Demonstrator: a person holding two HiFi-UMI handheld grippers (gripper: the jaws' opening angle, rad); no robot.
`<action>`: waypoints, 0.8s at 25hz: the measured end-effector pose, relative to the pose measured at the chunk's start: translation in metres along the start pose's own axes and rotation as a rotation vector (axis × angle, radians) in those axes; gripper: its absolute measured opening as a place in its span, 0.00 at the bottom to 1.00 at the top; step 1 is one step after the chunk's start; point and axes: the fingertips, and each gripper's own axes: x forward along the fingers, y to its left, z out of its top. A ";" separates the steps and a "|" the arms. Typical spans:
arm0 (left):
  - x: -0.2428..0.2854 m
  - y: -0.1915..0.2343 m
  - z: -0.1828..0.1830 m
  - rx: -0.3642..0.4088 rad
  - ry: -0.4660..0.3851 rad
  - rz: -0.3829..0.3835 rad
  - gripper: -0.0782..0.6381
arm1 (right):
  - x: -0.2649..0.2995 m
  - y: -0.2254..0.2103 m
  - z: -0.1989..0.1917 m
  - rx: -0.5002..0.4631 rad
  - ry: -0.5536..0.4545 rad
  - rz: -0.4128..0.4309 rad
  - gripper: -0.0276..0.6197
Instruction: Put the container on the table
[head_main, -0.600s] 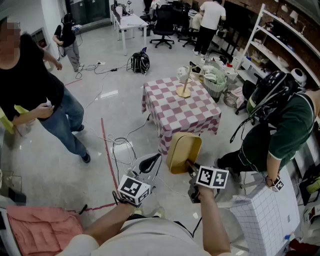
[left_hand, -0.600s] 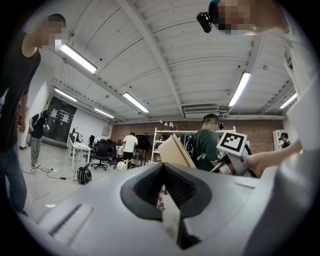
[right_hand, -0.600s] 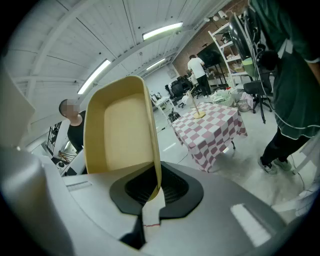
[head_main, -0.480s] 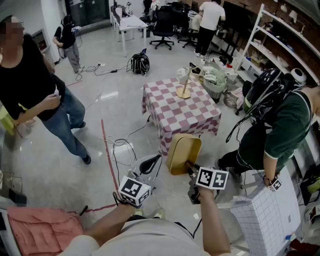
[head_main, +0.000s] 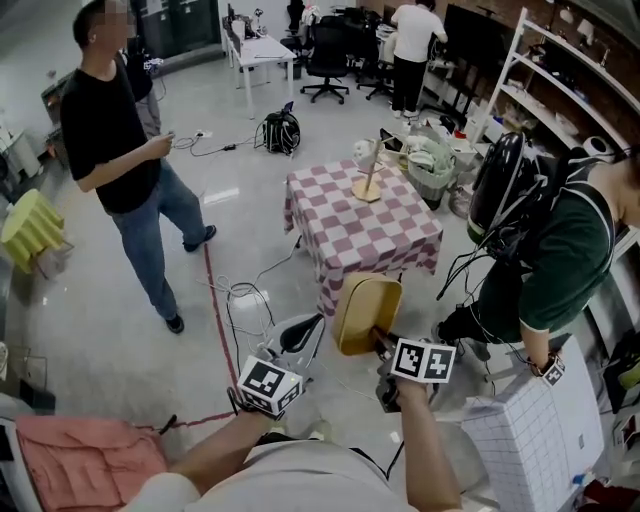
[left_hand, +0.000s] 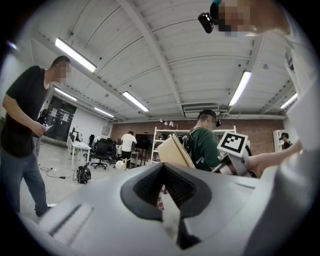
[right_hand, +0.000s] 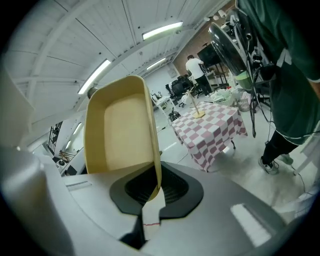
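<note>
A tan, shallow container (head_main: 367, 312) hangs tilted on edge above the floor, my right gripper (head_main: 381, 343) shut on its lower rim. In the right gripper view the container (right_hand: 121, 129) fills the left, its open side facing the camera, its rim pinched in my right gripper (right_hand: 154, 187). The table (head_main: 372, 232) with a red-and-white checked cloth stands just beyond; the same table (right_hand: 212, 125) shows to the right. My left gripper (head_main: 302, 332) is shut and empty, left of the container. The left gripper view shows that gripper (left_hand: 164, 170) pointing at the container (left_hand: 175, 151).
A wooden stand (head_main: 367, 183) sits at the table's far edge. A person in black (head_main: 128, 150) stands at the left, a person in green with a backpack (head_main: 558, 255) at the right. Cables (head_main: 245, 295) lie on the floor. A white gridded box (head_main: 535, 440) is near right.
The person in black has walked from the left edge further into the room. Both grippers and the container have barely moved.
</note>
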 end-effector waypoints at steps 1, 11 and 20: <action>0.001 0.000 0.000 -0.002 0.000 0.002 0.11 | 0.000 0.000 0.000 0.004 0.001 0.006 0.08; 0.016 0.011 -0.003 0.005 0.007 0.039 0.11 | 0.005 -0.016 0.014 0.033 -0.023 0.039 0.08; 0.048 0.046 -0.008 -0.012 0.005 0.057 0.11 | 0.041 -0.027 0.037 0.041 -0.006 0.041 0.08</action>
